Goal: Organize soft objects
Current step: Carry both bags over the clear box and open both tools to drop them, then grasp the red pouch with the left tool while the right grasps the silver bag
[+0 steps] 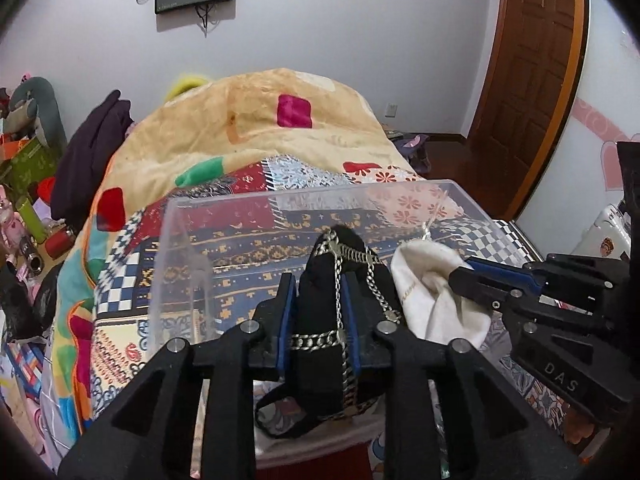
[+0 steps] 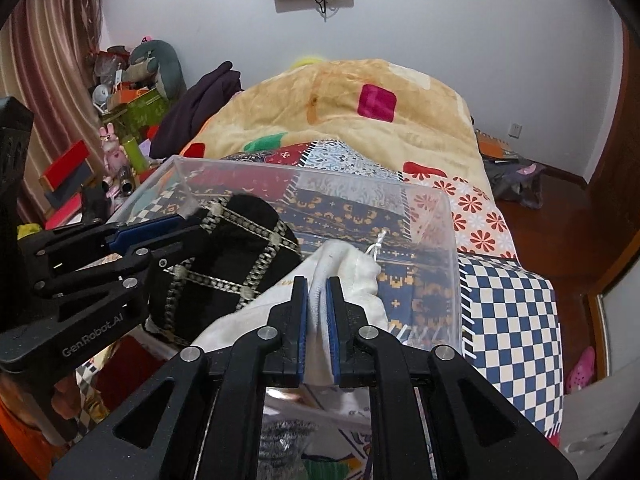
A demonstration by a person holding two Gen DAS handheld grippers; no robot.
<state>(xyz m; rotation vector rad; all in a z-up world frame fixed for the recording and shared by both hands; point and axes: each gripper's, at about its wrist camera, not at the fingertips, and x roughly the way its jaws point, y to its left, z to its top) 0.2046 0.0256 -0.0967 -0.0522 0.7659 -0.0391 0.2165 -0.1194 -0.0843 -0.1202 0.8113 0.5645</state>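
Note:
My left gripper [image 1: 319, 280] is shut on a black soft pouch with silver chain trim [image 1: 320, 264], held over the near rim of a clear plastic box [image 1: 180, 248]. The pouch also shows in the right wrist view [image 2: 240, 264]. My right gripper [image 2: 317, 284] is shut on a white cloth drawstring bag [image 2: 348, 276], held beside the black pouch at the box's near side. In the left wrist view the white bag [image 1: 432, 300] hangs from the right gripper [image 1: 460, 274]. The box [image 2: 452, 240] rests on the bed.
The bed carries a patchwork quilt [image 1: 248, 248] and a yellow fleece blanket [image 1: 260, 120]. A dark garment [image 1: 92, 152] lies at its left. A cluttered side table with toys and boxes [image 2: 120, 112] stands left. A wooden door [image 1: 532, 72] is at the right.

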